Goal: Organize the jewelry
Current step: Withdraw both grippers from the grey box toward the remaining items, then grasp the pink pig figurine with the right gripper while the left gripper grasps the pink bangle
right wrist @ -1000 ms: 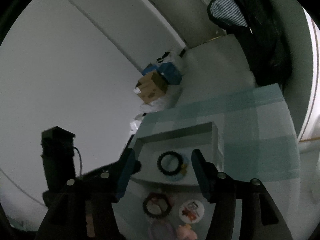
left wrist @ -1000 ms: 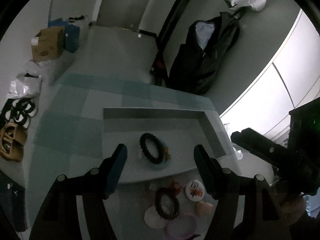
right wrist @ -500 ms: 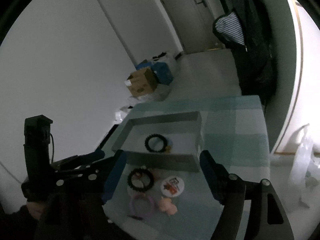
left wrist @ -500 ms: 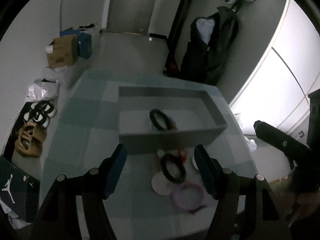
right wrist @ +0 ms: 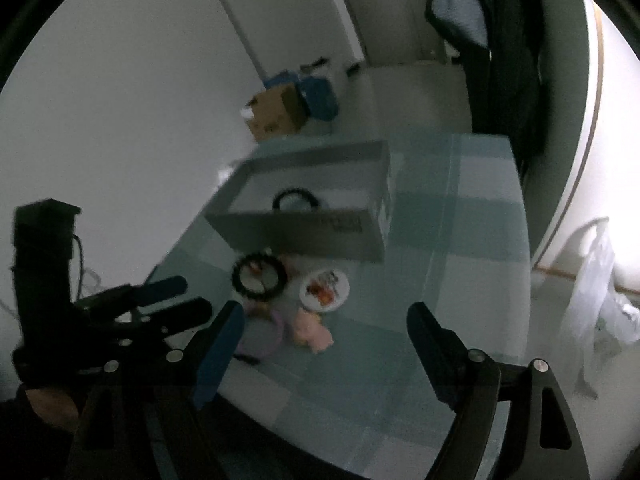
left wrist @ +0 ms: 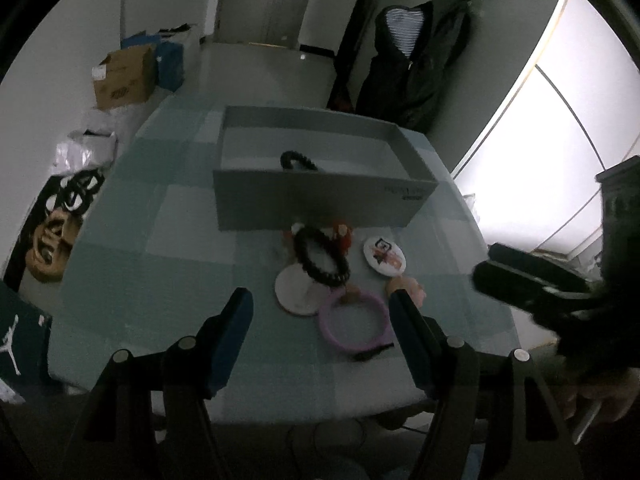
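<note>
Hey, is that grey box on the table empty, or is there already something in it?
Not empty. The grey box stands open-topped, and one black beaded bracelet lies on its pale floor, showing over the near wall.

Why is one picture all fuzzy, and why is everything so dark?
Right wrist view: smeared by motion, so the box and bracelets look soft. Left wrist view: sharper, with the purple ring crisp. Both are dim, with white glare at the right edge and fisheye-bent walls.

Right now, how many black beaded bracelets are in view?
2. One black beaded bracelet lies inside the grey box, partly hidden by its near wall. The other lies on the table in front of the box, beside the round badge. The box wall could hide more.
</note>
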Demonstrator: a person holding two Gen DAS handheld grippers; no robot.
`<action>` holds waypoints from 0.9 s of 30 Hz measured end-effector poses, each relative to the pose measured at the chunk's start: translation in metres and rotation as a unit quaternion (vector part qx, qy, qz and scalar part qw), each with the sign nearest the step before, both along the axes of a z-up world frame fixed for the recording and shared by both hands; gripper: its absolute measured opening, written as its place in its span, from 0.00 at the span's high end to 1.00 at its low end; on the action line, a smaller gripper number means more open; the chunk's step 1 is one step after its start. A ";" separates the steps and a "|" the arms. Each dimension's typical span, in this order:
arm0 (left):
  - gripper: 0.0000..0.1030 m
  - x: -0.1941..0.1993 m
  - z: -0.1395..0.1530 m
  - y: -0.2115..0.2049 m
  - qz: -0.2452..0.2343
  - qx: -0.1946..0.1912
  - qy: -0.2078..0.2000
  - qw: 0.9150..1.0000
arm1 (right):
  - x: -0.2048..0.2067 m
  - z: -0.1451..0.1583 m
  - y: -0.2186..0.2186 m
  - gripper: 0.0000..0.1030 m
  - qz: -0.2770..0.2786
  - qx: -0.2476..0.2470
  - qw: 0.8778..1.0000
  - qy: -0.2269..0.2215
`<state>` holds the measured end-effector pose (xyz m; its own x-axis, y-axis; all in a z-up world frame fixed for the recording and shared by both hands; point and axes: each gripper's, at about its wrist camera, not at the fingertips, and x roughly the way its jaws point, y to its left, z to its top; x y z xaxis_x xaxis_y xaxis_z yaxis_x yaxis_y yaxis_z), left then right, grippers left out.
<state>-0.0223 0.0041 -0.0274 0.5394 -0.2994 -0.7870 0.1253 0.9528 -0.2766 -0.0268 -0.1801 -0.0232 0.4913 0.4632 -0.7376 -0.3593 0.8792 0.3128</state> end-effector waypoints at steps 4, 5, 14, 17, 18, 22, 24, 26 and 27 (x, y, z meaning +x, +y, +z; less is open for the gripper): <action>0.22 -0.005 -0.003 -0.004 0.002 0.015 -0.007 1.000 | 0.002 -0.013 0.008 0.19 0.008 -0.012 1.000 0.026; 0.22 -0.005 -0.006 -0.005 0.001 0.016 -0.003 1.000 | 0.003 -0.017 0.010 0.19 0.010 -0.019 0.999 0.031; 0.22 -0.002 -0.024 -0.009 -0.009 0.026 0.028 0.999 | 0.004 -0.031 0.019 0.20 0.025 -0.034 0.998 0.039; 0.22 -0.004 -0.026 -0.008 -0.007 0.032 0.029 0.999 | 0.003 -0.031 0.026 0.24 0.035 -0.046 0.998 0.028; 0.22 -0.004 -0.027 -0.008 -0.007 0.032 0.031 0.999 | 0.003 -0.032 0.028 0.28 0.039 -0.047 0.998 0.028; 0.22 -0.004 -0.029 -0.003 0.000 0.034 0.036 0.999 | 0.002 -0.036 0.036 0.38 0.054 -0.050 0.997 0.030; 0.22 -0.004 -0.030 -0.002 0.003 0.032 0.041 0.999 | 0.003 -0.037 0.039 0.44 0.060 -0.051 0.996 0.034; 0.22 -0.002 -0.032 0.001 0.006 0.028 0.046 0.999 | 0.003 -0.036 0.042 0.46 0.064 -0.058 0.996 0.031; 0.22 -0.002 -0.032 0.002 0.007 0.027 0.048 0.998 | 0.001 -0.035 0.044 0.50 0.066 -0.061 0.996 0.027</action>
